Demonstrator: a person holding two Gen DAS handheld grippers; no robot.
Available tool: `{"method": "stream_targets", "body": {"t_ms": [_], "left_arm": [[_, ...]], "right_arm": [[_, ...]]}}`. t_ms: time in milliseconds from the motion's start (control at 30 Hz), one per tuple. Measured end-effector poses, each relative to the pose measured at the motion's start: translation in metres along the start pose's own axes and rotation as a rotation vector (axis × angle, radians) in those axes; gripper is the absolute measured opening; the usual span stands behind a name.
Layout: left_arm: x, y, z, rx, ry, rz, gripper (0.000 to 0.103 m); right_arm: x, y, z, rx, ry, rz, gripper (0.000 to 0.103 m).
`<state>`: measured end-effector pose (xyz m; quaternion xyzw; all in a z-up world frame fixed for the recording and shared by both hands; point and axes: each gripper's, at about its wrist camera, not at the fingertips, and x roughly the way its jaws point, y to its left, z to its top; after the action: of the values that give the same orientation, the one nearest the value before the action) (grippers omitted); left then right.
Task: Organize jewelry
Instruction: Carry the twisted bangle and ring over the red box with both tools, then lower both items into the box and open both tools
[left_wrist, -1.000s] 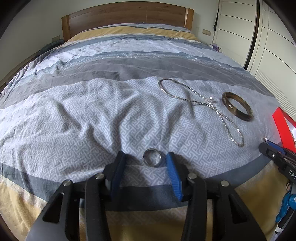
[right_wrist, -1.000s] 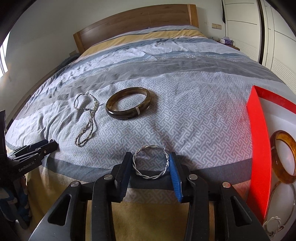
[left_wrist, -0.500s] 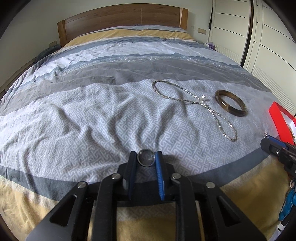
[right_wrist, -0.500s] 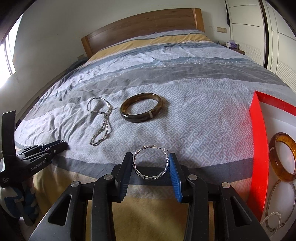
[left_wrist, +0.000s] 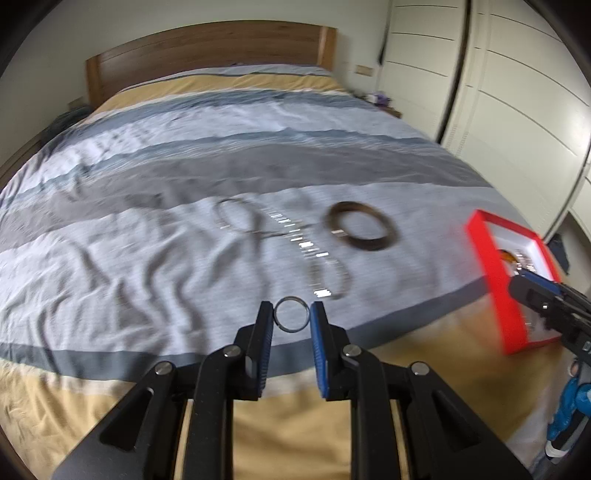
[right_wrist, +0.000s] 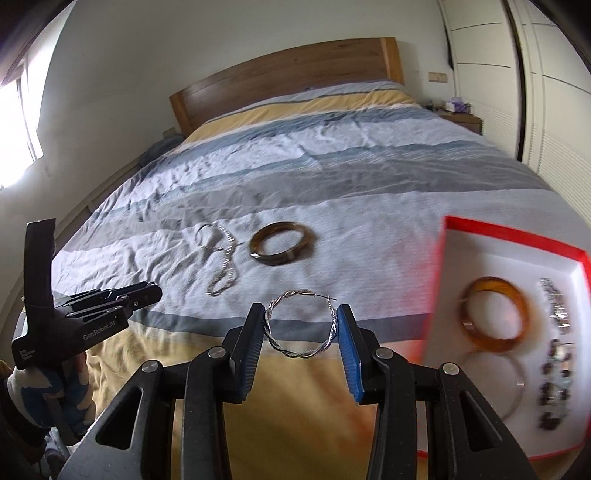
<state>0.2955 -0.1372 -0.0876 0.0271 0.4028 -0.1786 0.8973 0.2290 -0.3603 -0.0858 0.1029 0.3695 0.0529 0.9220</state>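
Note:
My left gripper (left_wrist: 291, 315) is shut on a small silver ring (left_wrist: 291, 325) and holds it above the bed's near edge. My right gripper (right_wrist: 301, 325) is shut on a twisted silver hoop (right_wrist: 301, 354), also in the air. A dark brown bangle (left_wrist: 360, 225) (right_wrist: 282, 243) and a silver chain necklace (left_wrist: 258, 225) (right_wrist: 221, 266) lie on the bedspread. A red box (left_wrist: 498, 280) (right_wrist: 436, 280) with a white inside lies at the right; it holds an amber bangle (right_wrist: 495, 314), a thin silver bangle (right_wrist: 517, 384) and several small pieces.
The bedspread (left_wrist: 147, 240) is wrinkled, with grey, blue and yellow bands. A wooden headboard (left_wrist: 207, 51) stands at the far end. White wardrobe doors (left_wrist: 498, 92) line the right side. The left gripper also shows in the right wrist view (right_wrist: 147, 295).
My left gripper closed on the silver ring and lifted it off the bed, swinging right toward the red box. My right gripper rose with the hoop and moved closer to the box.

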Motion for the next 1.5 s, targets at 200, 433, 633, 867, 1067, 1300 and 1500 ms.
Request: {"method": "stream_targets", "body": {"t_ms": [200, 433, 633, 867, 1067, 1300, 1500], "left_arm": [[-0.004, -0.087, 0.011, 0.096, -0.011, -0.154, 0.019], [0.010, -0.184, 0.018, 0.206, 0.015, -0.276, 0.019], [0.042, -0.237, 0.033, 0.263, 0.063, -0.300, 0.019], [0.067, -0.260, 0.016, 0.308, 0.139, -0.298, 0.019], [0.075, -0.261, 0.002, 0.325, 0.170, -0.292, 0.019], [0.073, -0.262, -0.007, 0.337, 0.143, -0.279, 0.020], [0.074, -0.259, -0.004, 0.330, 0.135, -0.296, 0.020]], "right_arm": [[-0.038, -0.058, -0.006, 0.035, -0.004, -0.119, 0.039], [-0.046, -0.123, -0.007, 0.059, 0.042, -0.216, 0.039], [-0.030, -0.163, 0.002, 0.046, 0.132, -0.262, 0.039], [-0.013, -0.179, -0.002, 0.009, 0.216, -0.292, 0.039], [-0.001, -0.186, -0.011, 0.015, 0.247, -0.311, 0.039], [-0.002, -0.184, -0.013, 0.002, 0.227, -0.321, 0.040], [-0.003, -0.182, -0.015, -0.011, 0.205, -0.326, 0.040]]}}
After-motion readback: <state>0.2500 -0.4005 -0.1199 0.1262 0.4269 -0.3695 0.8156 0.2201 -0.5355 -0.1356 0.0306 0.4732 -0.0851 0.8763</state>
